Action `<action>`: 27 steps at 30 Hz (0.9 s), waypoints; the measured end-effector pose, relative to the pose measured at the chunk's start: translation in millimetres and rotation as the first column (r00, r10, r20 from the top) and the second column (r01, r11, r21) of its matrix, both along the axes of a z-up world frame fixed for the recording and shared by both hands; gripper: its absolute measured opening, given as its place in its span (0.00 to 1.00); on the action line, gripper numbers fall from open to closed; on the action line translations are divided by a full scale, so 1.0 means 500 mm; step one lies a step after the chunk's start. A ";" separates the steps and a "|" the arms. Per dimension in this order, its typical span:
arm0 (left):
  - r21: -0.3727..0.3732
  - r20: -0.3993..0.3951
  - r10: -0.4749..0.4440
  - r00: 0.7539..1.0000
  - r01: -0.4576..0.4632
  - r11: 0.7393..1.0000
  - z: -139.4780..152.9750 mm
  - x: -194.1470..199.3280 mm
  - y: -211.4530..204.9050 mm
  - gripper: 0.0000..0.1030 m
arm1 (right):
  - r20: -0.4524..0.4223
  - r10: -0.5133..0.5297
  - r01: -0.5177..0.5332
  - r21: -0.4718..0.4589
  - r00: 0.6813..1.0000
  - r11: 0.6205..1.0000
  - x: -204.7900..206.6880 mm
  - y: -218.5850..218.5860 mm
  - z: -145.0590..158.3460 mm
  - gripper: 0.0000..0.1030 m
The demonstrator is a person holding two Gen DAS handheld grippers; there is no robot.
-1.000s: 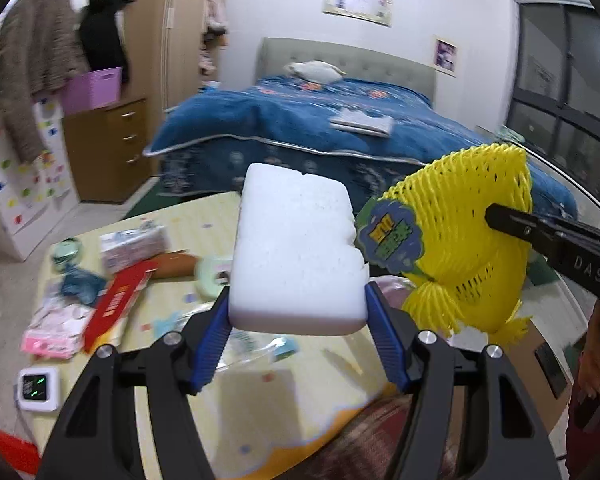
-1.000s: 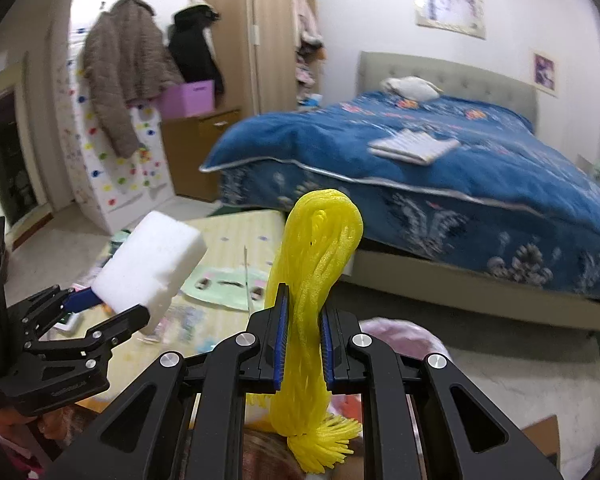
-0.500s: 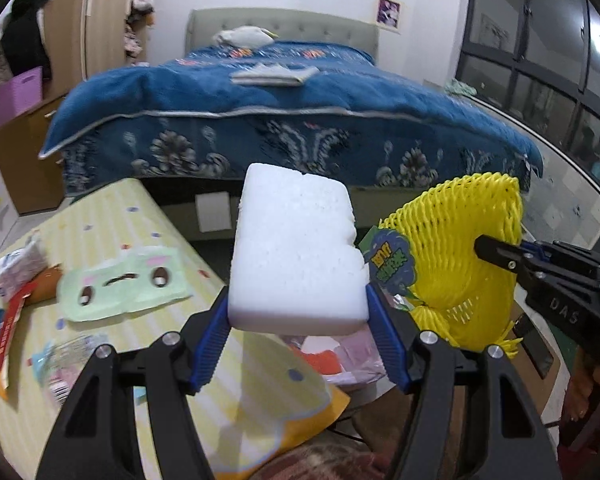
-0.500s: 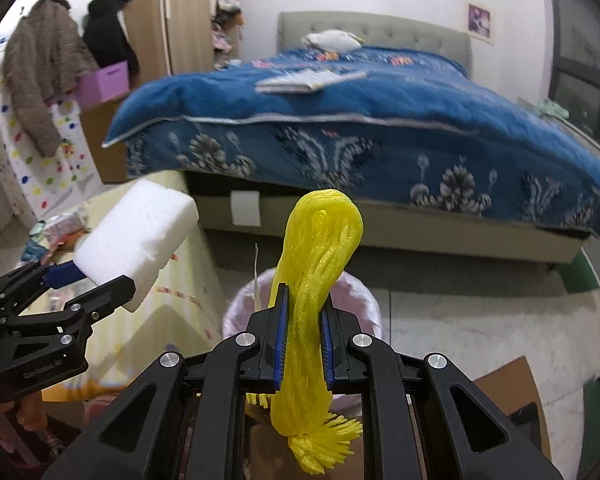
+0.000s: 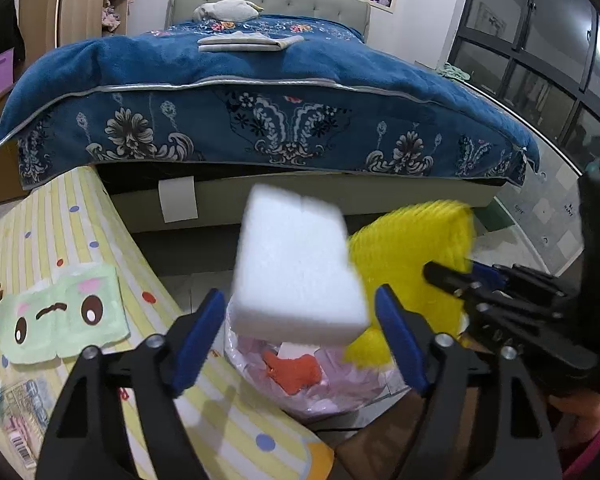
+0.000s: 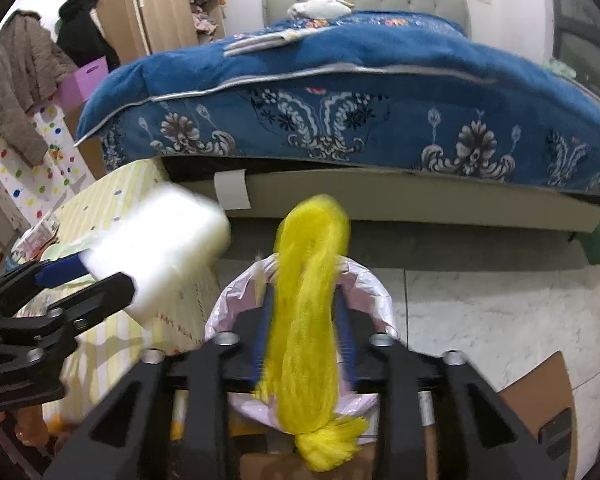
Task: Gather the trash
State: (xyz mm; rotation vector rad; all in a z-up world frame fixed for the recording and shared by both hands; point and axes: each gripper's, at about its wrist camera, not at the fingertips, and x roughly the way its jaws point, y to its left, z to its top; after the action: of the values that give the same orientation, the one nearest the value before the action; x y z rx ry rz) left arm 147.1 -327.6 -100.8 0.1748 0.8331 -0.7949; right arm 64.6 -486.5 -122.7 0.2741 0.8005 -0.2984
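The white foam block [image 5: 296,268] is smeared with motion blur between the left gripper's [image 5: 300,336] spread blue pads, so whether a pad still touches it can't be told. It covers much of the pink-lined bin [image 5: 316,384] below. The yellow foam net [image 6: 306,320] is blurred too, and hides the middle of the bin's rim [image 6: 376,284] in the right wrist view. The label on the net can't be made out. The striped table [image 5: 80,240] runs off the left edge, and the wrappers there are too small to read.
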 end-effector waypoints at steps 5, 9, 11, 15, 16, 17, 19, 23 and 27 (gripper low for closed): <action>-0.001 0.001 0.038 0.999 -0.038 0.999 0.008 0.007 0.036 0.80 | 0.005 -0.019 0.019 0.022 1.000 1.000 -0.016 -0.010 0.002 0.44; 0.012 0.042 0.090 0.995 -0.090 0.996 0.028 -0.014 0.101 0.80 | 0.018 -0.011 0.010 0.021 1.000 1.000 -0.046 0.011 0.021 0.44; 0.016 0.055 0.116 0.992 -0.117 0.993 0.035 -0.026 0.139 0.80 | 0.021 0.006 -0.006 0.018 1.000 1.000 -0.060 0.032 0.031 0.44; 0.057 0.094 0.191 0.977 -0.196 0.979 0.041 -0.055 0.224 0.80 | 0.025 0.057 -0.057 -0.003 0.998 0.998 -0.064 0.087 0.047 0.44; 0.072 0.108 0.207 0.972 -0.215 0.974 0.041 -0.060 0.240 0.80 | 0.025 0.070 -0.070 -0.014 0.997 0.997 -0.064 0.102 0.051 0.44; 0.083 0.121 0.228 0.966 -0.239 0.968 0.040 -0.067 0.267 0.81 | 0.026 0.088 -0.087 -0.023 0.996 0.996 -0.062 0.120 0.056 0.44; 0.091 0.122 0.273 0.954 -0.285 0.954 0.036 -0.079 0.320 0.81 | 0.030 0.125 -0.124 -0.032 0.992 0.992 -0.055 0.153 0.065 0.44; 0.090 0.107 0.366 0.925 -0.375 0.923 0.032 -0.087 0.416 0.81 | 0.035 0.207 -0.206 -0.051 0.978 0.977 -0.032 0.228 0.080 0.44; 0.083 0.095 0.456 0.885 -0.463 0.882 0.028 -0.088 0.504 0.81 | 0.026 0.307 -0.304 -0.072 0.952 0.950 0.005 0.316 0.085 0.44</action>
State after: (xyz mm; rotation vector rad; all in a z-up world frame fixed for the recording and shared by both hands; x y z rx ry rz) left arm 103.0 -75.9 -86.7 0.0897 0.8050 -0.2943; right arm 67.1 -328.5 -80.2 0.0891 0.7824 -0.0280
